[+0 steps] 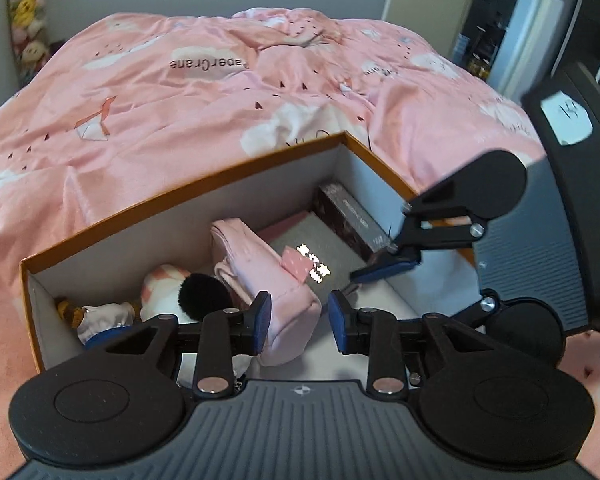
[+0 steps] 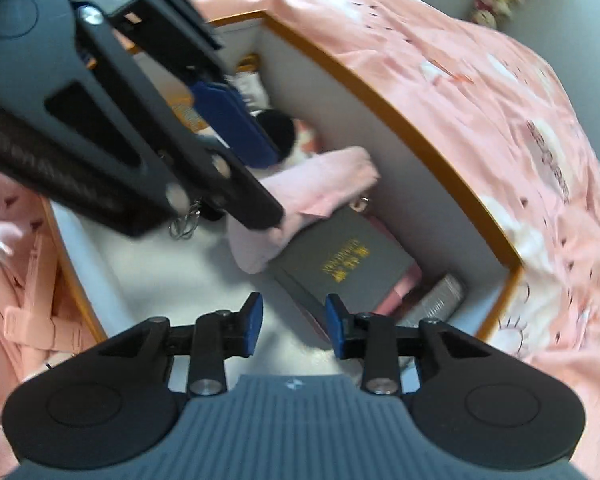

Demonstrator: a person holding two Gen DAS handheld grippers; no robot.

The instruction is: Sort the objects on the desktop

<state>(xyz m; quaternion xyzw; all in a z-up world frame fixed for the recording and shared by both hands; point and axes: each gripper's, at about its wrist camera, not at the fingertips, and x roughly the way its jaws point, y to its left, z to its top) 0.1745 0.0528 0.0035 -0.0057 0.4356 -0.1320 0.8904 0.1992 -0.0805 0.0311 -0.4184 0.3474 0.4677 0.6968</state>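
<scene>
Hovering over the orange-rimmed box (image 1: 188, 200) that sits on the pink bed (image 1: 180, 80), both tongs point steeply down into it, and the step in hand looks like letting go of the pink pouch (image 1: 268, 280) so it settles among what is already sorted.

To do that well, I would lift each pair of tongs straight up and away from the pouch before swinging sideways, since the two pairs stand close together over one box (they could knock each other). The pouch leans on the grey book (image 2: 340, 264) just ahead of the right tongs (image 2: 294, 326), so it may tip once free; a slow withdrawal would show whether it stays put.

The left tongs (image 1: 298, 322) stand partly open. The pouch's near corner lies between the blue pads (image 1: 262, 320), close to the left-hand pad, but whether that pad touches the fabric I cannot tell; the other pad stands clear, so nothing is gripped. The right tongs are also partly open and empty, with only the box floor and the book's edge showing beyond the gap.

Farther to the left tongs' left lie a soft doll with black hair (image 1: 196, 292); beyond the right tongs, a dark carton (image 1: 348, 216) lies along the box wall.
</scene>
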